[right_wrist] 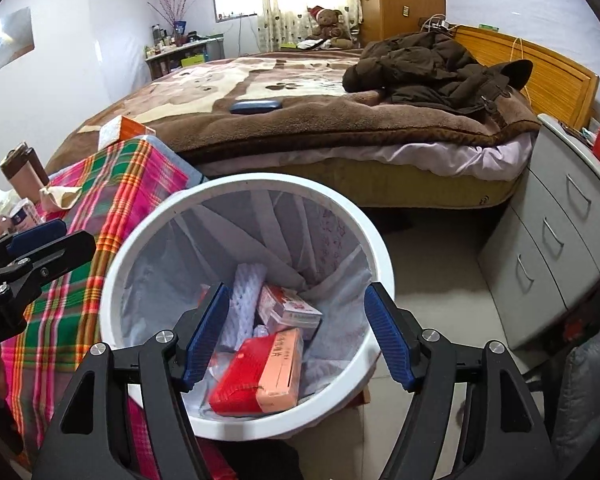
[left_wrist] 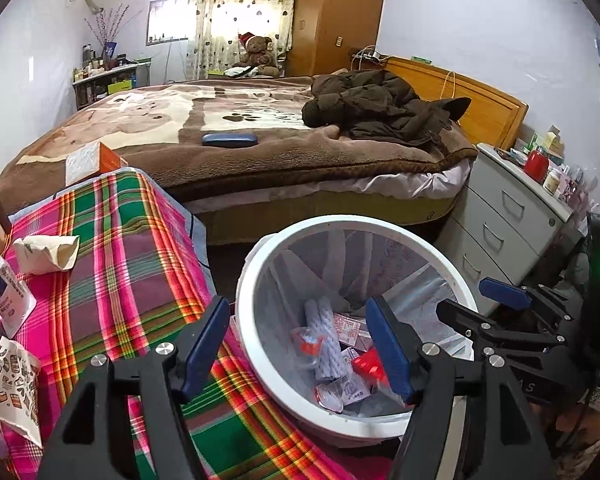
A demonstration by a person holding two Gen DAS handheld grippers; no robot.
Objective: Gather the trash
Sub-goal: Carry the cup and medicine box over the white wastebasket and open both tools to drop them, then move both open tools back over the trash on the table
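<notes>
Both grippers hung over the white lined trash bin (right_wrist: pixel 114 280). The right gripper (right_wrist: pixel 298 336) had its jaws spread, nothing between them; below the gap lay a red box (right_wrist: pixel 236 384) and a pink carton (right_wrist: pixel 280 372). The left gripper (left_wrist: pixel 300 348) was spread too, straddling the bin's rim, empty. A crumpled paper cup (left_wrist: pixel 46 252) sat on the plaid cloth (left_wrist: pixel 140 264), well left of its jaws.

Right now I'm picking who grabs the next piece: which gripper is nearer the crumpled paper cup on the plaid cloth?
Left. The left gripper hangs open over the cloth's edge beside the white bin, the crumpled paper cup further along that cloth. The right gripper hangs open over the bin, farther off.
</notes>
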